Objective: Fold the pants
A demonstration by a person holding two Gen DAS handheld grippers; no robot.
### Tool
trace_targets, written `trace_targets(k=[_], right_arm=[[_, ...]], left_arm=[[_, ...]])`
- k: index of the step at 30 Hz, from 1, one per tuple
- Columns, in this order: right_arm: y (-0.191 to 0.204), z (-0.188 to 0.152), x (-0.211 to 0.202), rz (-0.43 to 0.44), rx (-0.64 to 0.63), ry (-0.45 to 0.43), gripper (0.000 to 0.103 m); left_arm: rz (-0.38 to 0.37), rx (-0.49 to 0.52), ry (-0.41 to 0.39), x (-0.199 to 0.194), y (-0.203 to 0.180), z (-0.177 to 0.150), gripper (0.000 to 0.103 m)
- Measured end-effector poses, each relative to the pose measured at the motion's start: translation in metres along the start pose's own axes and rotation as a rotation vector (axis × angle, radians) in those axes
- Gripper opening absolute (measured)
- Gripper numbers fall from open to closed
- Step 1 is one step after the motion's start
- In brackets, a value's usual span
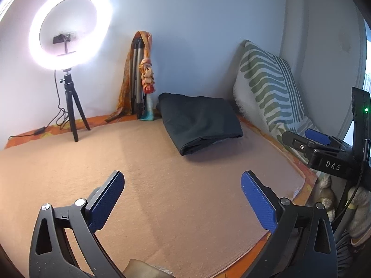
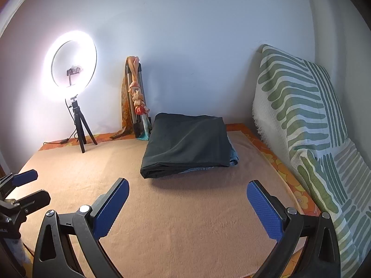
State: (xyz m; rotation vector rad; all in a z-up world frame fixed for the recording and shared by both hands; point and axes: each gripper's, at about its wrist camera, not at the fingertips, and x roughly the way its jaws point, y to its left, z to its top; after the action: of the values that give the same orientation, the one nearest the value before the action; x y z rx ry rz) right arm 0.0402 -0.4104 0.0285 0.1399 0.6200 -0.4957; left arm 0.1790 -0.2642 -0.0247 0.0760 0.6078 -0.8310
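Dark folded pants (image 1: 199,120) lie in a flat stack at the far right of the peach blanket (image 1: 150,185), near the wall. They also show in the right wrist view (image 2: 187,143), with a blue garment (image 2: 233,157) peeking out from under them. My left gripper (image 1: 182,180) is open and empty, held above the blanket well short of the pants. My right gripper (image 2: 187,188) is open and empty, just in front of the stack. The right gripper (image 1: 317,139) shows at the right edge of the left wrist view; the left gripper (image 2: 25,185) shows at the left edge of the right wrist view.
A lit ring light on a small black tripod (image 1: 69,106) stands at the back left with its cable on the bed. A folded tripod draped with an orange scarf (image 1: 139,76) leans on the wall. A green-striped pillow (image 2: 301,120) lines the right side.
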Motion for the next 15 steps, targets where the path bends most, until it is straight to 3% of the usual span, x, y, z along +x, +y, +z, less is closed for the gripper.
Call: trace_targets(k=[15], right_arm=[[0.0032,-0.0001,0.0024,-0.004,0.021,-0.010,0.103]], left_arm=[[0.005,-0.012,0.008,-0.0014,0.0056,-0.0011,0.101]])
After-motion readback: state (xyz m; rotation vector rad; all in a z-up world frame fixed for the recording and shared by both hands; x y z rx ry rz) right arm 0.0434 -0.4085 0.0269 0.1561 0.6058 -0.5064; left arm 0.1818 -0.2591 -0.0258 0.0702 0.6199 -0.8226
